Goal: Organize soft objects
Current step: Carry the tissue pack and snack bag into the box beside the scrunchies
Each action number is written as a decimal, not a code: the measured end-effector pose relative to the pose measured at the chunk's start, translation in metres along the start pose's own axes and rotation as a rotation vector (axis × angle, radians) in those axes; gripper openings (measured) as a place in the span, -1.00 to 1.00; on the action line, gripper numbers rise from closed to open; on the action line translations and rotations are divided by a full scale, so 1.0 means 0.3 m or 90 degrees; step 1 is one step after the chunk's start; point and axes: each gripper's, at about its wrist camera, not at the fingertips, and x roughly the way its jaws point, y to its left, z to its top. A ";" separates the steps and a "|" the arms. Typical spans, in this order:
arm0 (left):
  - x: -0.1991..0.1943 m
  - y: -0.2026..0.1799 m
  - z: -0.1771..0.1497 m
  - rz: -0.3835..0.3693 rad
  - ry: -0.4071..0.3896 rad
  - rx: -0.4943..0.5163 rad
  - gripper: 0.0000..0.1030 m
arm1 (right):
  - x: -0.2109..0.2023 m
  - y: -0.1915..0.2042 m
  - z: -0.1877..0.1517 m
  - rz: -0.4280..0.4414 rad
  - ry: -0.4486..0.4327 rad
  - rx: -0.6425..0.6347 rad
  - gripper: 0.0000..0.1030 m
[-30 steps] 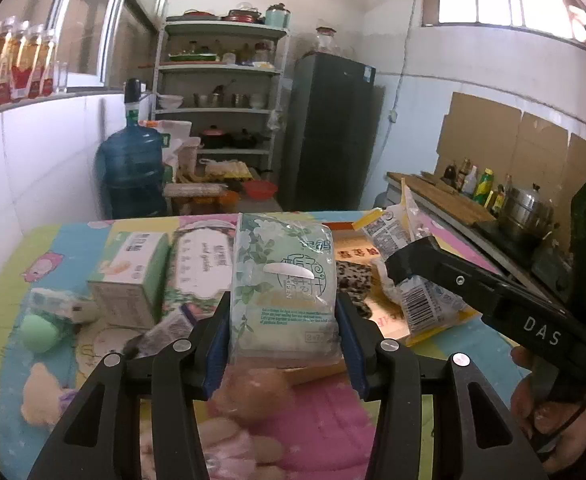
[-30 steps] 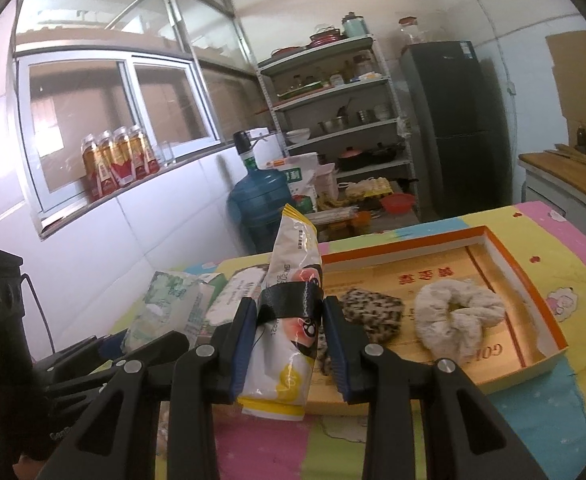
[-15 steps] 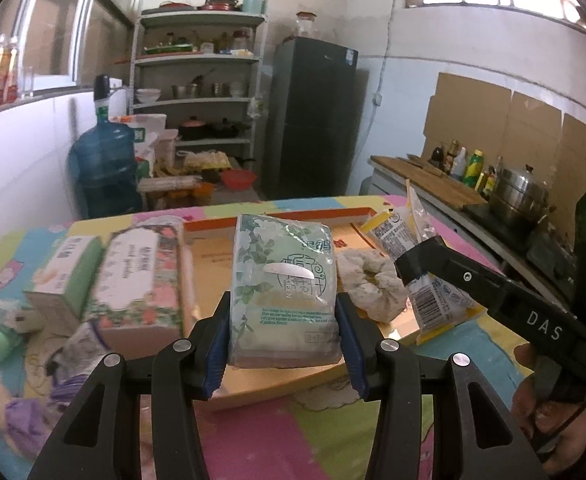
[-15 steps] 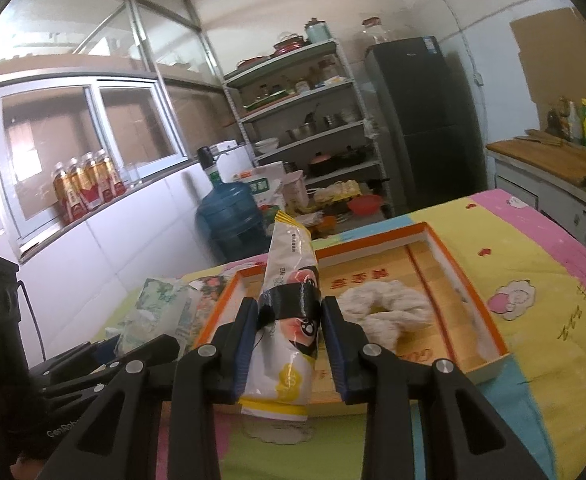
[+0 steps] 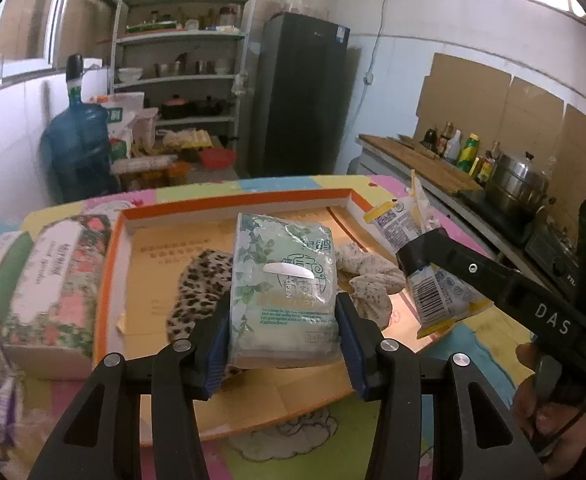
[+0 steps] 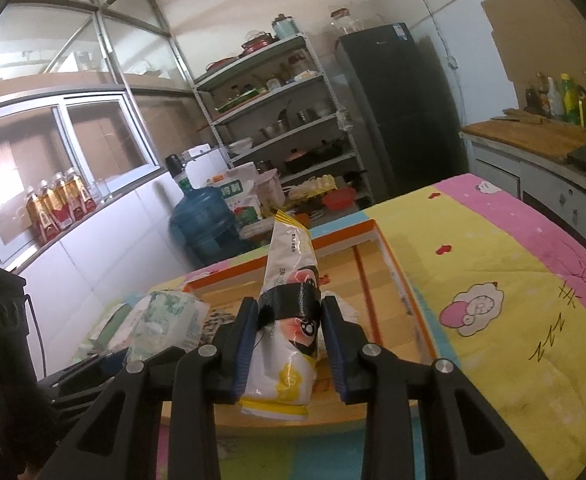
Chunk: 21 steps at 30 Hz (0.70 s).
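My left gripper [image 5: 283, 344] is shut on a green floral tissue pack [image 5: 283, 280], held above the orange-rimmed cardboard tray [image 5: 229, 202]. A leopard-print scrunchie [image 5: 199, 280] and a beige scrunchie [image 5: 367, 276] lie in the tray. My right gripper [image 6: 289, 350] is shut on a white and yellow snack bag [image 6: 291, 312], held upright over the tray's [image 6: 397, 276] near right part. The snack bag also shows in the left wrist view [image 5: 425, 272], and the tissue pack in the right wrist view [image 6: 165, 316].
Two boxed tissue packs [image 5: 53, 276] lie left of the tray on the colourful cartoon tablecloth [image 6: 493, 280]. A blue water jug [image 5: 79, 148], metal shelves [image 5: 181, 68] and a dark fridge [image 5: 299, 92] stand beyond the table. A counter with bottles and a pot [image 5: 513, 184] is at right.
Both grippers have moved right and forward with their loads, from the table's left side to over the tray. The tray now fills the middle of both views.
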 end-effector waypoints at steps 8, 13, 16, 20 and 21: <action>0.098 -0.013 0.016 -0.003 0.022 -0.014 -0.03 | 0.039 -0.058 0.003 -0.009 0.014 0.013 -0.36; 0.136 -0.009 0.022 -0.001 0.032 -0.023 -0.03 | 0.062 -0.075 0.006 -0.009 0.024 0.017 -0.36; 0.161 -0.006 0.015 -0.001 0.043 -0.029 -0.03 | 0.079 -0.078 0.004 -0.009 0.033 0.020 -0.36; 0.187 -0.008 0.014 -0.002 0.053 -0.032 -0.03 | 0.100 -0.091 0.002 -0.007 0.046 0.028 -0.36; 0.192 -0.010 0.014 -0.002 0.056 -0.033 -0.03 | 0.103 -0.092 0.004 -0.006 0.048 0.029 -0.36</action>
